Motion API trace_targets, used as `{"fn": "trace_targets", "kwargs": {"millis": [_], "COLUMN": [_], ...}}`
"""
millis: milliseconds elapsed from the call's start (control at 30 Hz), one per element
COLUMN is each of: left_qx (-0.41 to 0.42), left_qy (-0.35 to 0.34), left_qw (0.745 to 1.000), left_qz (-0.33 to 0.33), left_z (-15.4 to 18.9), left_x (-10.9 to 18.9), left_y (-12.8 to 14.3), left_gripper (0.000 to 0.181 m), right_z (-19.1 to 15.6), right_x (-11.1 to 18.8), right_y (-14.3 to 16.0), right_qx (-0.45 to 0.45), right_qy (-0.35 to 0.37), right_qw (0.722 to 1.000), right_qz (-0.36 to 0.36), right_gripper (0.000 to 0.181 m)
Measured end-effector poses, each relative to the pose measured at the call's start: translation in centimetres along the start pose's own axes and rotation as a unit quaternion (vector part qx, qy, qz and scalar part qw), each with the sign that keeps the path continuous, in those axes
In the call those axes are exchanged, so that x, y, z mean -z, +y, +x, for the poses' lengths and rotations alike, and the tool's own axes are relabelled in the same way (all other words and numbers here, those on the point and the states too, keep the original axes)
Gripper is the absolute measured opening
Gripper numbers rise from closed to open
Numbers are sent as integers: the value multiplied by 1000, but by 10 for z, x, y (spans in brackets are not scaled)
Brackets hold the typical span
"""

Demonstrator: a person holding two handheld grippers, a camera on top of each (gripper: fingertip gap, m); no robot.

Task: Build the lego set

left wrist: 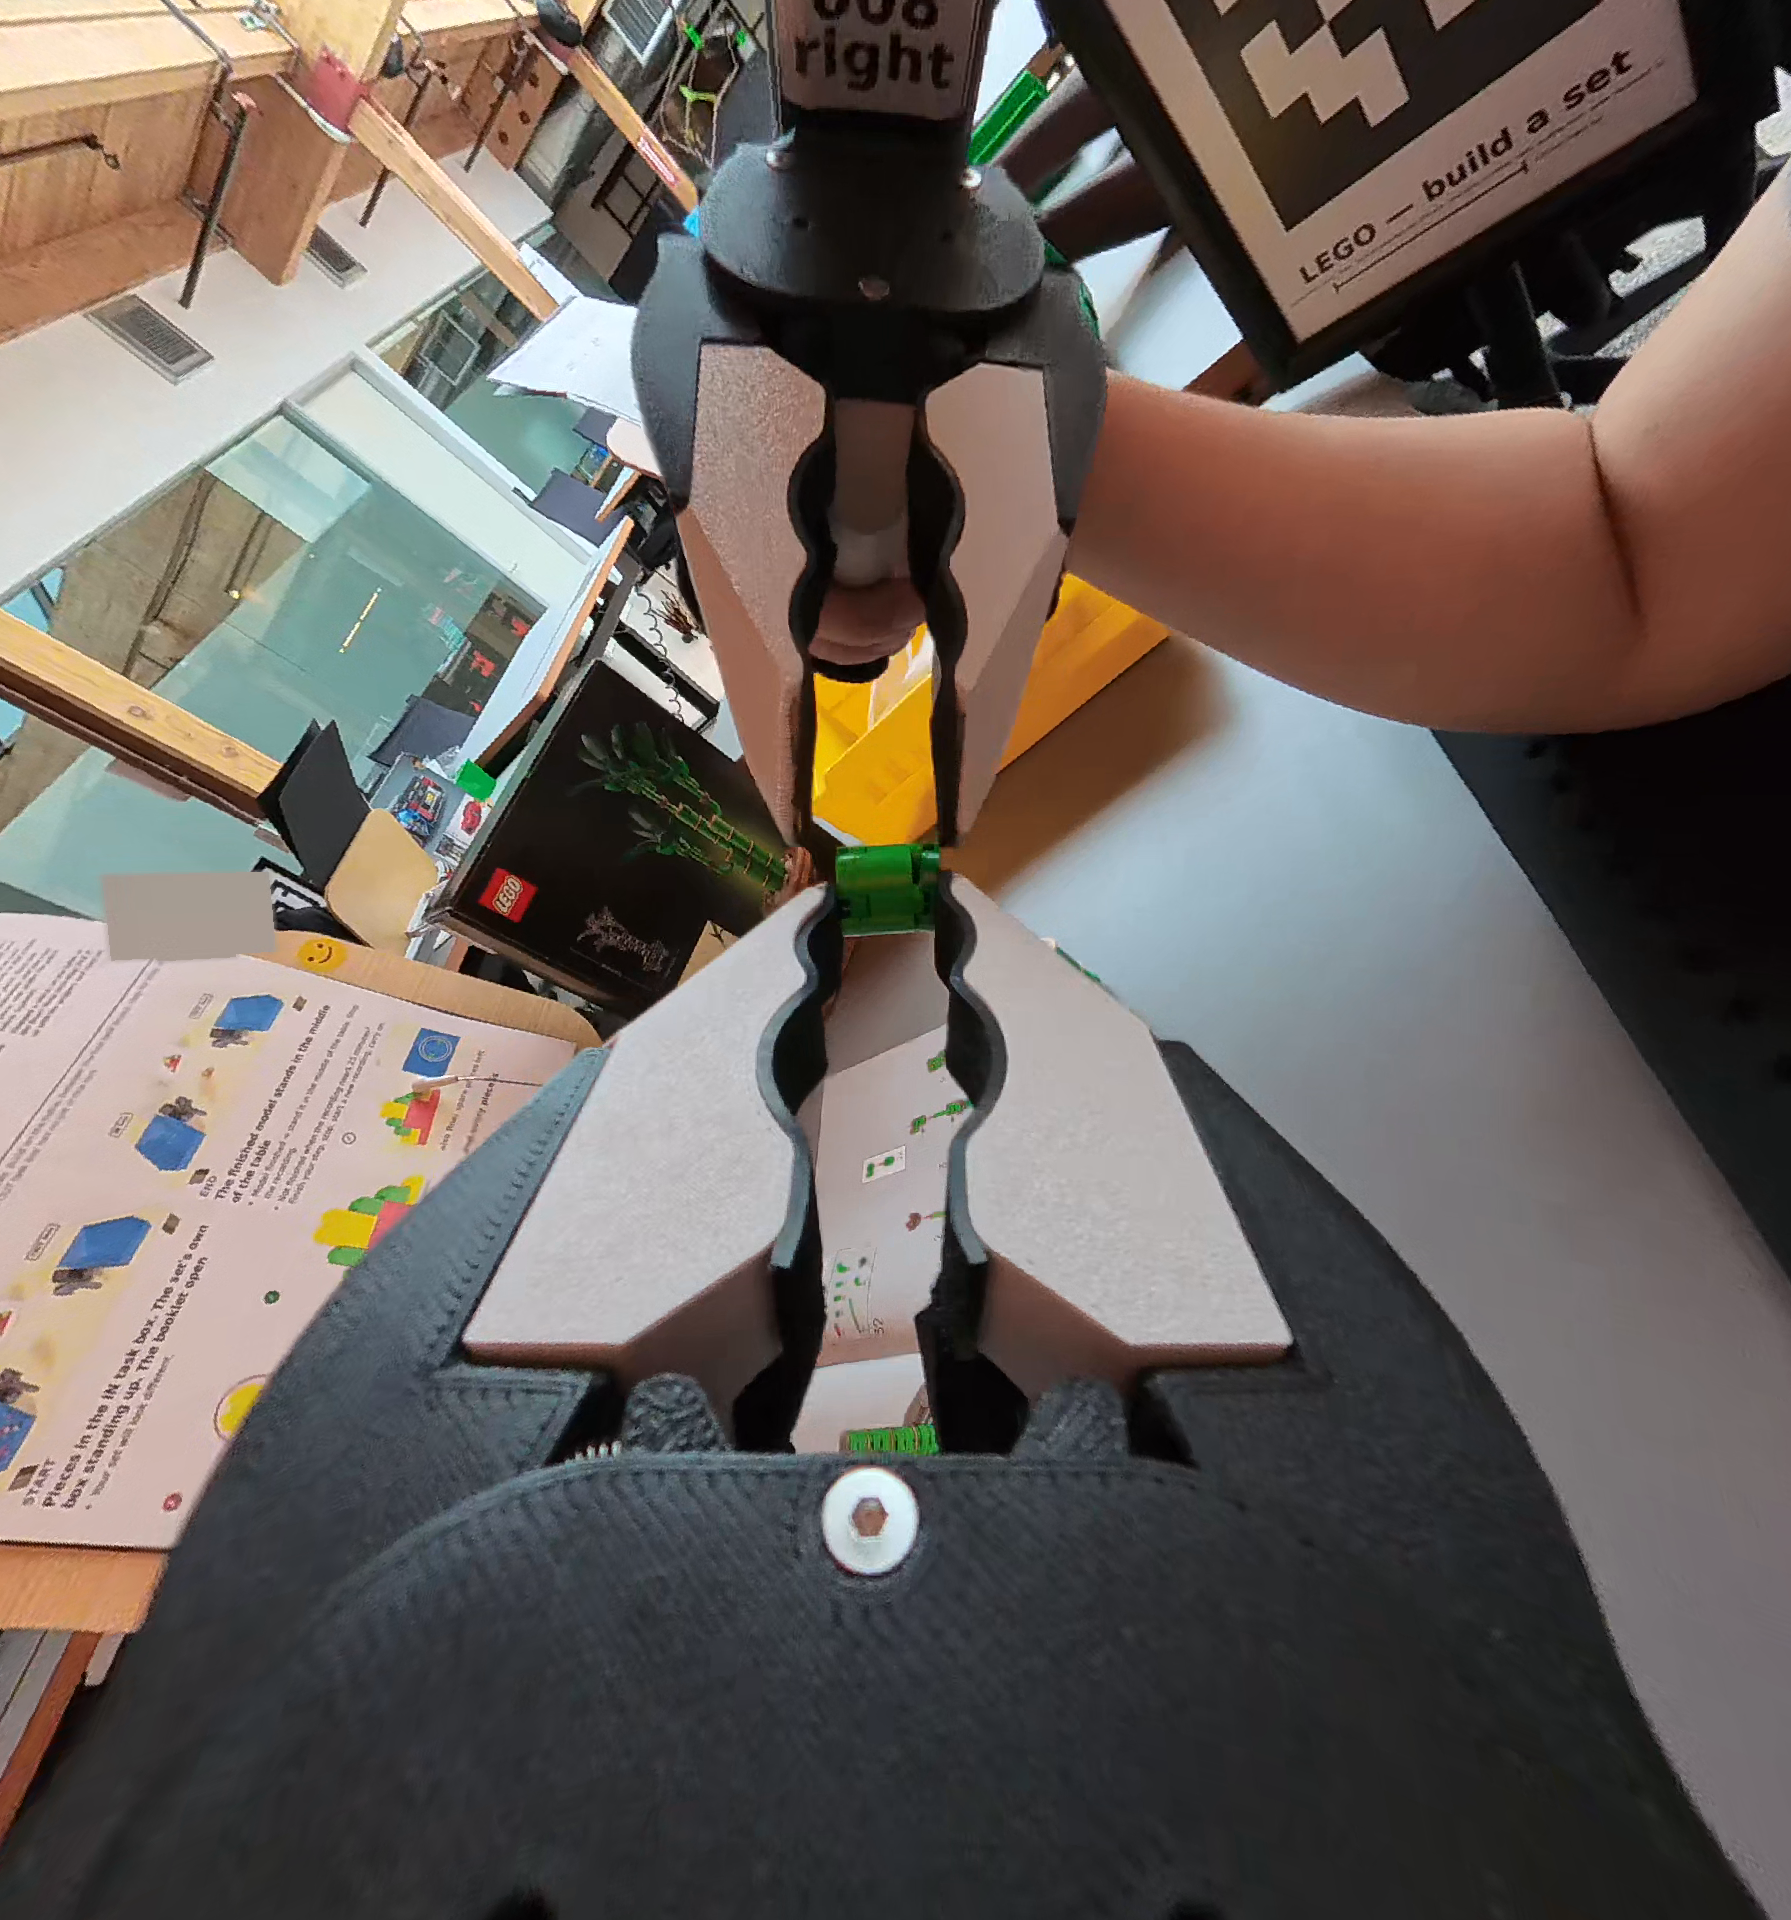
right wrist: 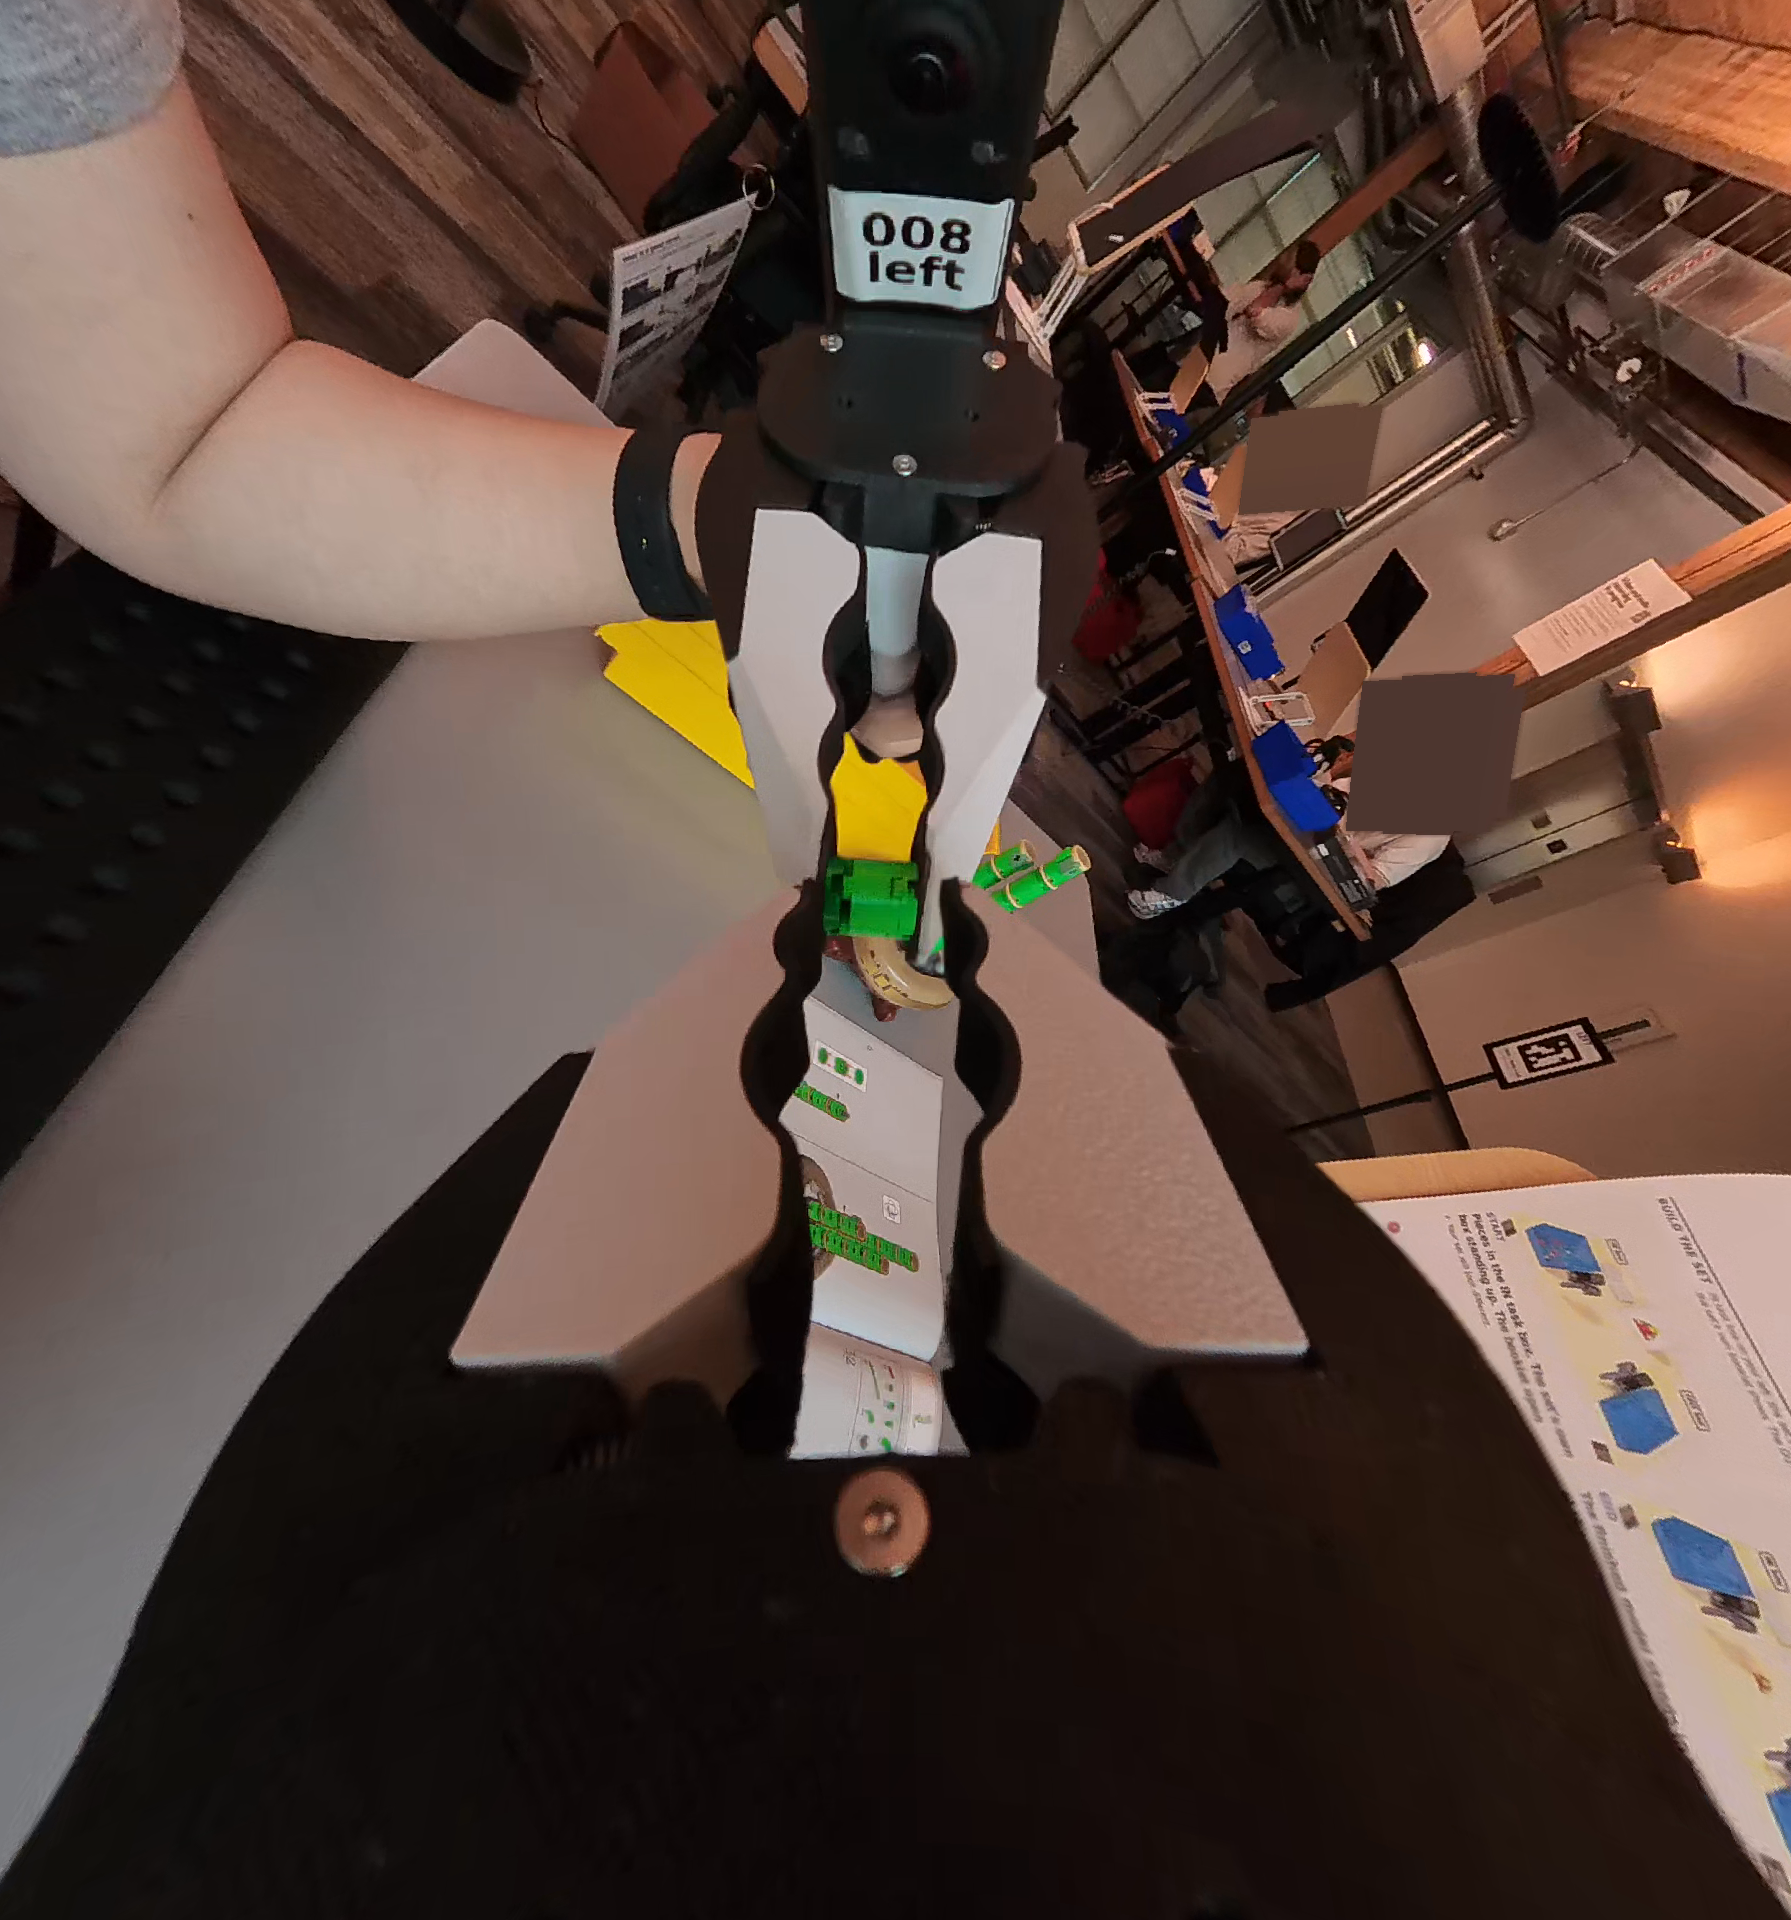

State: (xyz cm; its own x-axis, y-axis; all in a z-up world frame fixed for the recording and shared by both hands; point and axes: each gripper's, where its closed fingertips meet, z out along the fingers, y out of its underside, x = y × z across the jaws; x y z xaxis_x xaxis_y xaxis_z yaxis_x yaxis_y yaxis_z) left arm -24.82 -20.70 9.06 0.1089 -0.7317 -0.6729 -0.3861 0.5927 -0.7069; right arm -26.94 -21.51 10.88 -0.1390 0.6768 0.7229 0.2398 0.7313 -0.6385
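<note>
A small green lego assembly point(left wrist: 886, 888) hangs in the air between my two grippers, which face each other tip to tip. My left gripper point(left wrist: 886, 902) is shut on its near end. My right gripper point(left wrist: 875, 840) comes from the far side and closes on its other end. In the right wrist view the same green assembly point(right wrist: 868, 896) sits between my right gripper point(right wrist: 873, 914) and the left gripper point(right wrist: 875, 857). Below lie the open instruction booklet point(right wrist: 870, 1195), a brown and tan round base point(right wrist: 896, 977) and green bamboo stalk pieces point(right wrist: 1031, 878).
A yellow bin point(left wrist: 870, 769) stands behind the grippers on the white table point(left wrist: 1286, 1039). The black set box point(left wrist: 610, 862) stands at the back left. A printed task sheet point(left wrist: 143, 1195) lies at the left, and a sign with a black-and-white marker point(left wrist: 1442, 156) is behind. Only a small space, under 4 cm, lies between the two pairs of fingers.
</note>
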Motion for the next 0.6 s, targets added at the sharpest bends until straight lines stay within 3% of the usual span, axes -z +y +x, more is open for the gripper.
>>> {"fn": "trace_targets", "kwargs": {"millis": [600], "left_qx": [-17], "left_qy": [-5], "left_qw": [1000], "left_qz": [-12], "left_z": [0], "left_x": [2], "left_y": [0], "left_gripper": [15], "right_z": [-3], "right_x": [-4], "right_y": [2], "right_qx": [-28], "right_qy": [-26], "right_qw": [999], "right_qz": [4], "right_gripper": [14]}}
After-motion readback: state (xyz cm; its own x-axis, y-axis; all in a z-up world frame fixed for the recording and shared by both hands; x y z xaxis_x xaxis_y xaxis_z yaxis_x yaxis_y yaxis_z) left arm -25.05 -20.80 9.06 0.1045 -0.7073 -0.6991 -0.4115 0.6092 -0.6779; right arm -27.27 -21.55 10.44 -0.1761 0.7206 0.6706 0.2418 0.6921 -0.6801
